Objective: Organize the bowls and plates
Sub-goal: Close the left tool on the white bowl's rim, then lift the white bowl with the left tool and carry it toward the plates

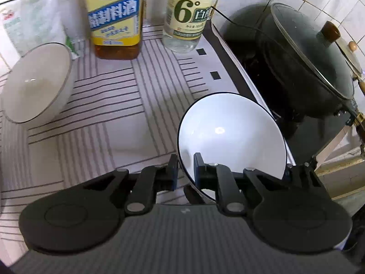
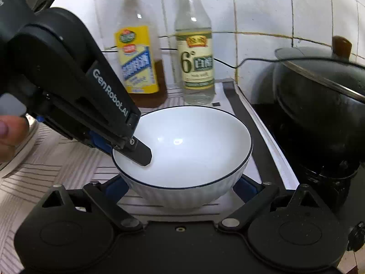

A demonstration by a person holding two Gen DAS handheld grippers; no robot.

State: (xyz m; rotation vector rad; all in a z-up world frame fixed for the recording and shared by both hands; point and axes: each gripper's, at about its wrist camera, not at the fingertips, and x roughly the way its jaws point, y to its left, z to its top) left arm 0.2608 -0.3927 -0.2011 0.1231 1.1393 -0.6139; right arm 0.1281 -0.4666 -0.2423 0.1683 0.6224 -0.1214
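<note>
A white bowl with a dark blue rim (image 1: 230, 137) (image 2: 189, 150) is held by its rim in my left gripper (image 1: 185, 171), whose two fingers are shut on the rim, one inside and one outside. In the right wrist view the left gripper (image 2: 136, 150) reaches in from the upper left and its inner finger lies inside the bowl. My right gripper (image 2: 182, 187) is open wide, its blue-padded fingers on either side of the bowl's lower wall. A second white bowl (image 1: 36, 82) stands on the striped cloth (image 1: 118, 114) at the left.
A yellow-labelled cooking wine bottle (image 1: 114, 16) (image 2: 136, 52) and a clear vinegar bottle (image 1: 189, 11) (image 2: 196, 52) stand at the back by the tiled wall. A black lidded wok (image 1: 303, 64) (image 2: 319, 105) sits on the stove at the right. A plastic bag (image 1: 34, 22) lies back left.
</note>
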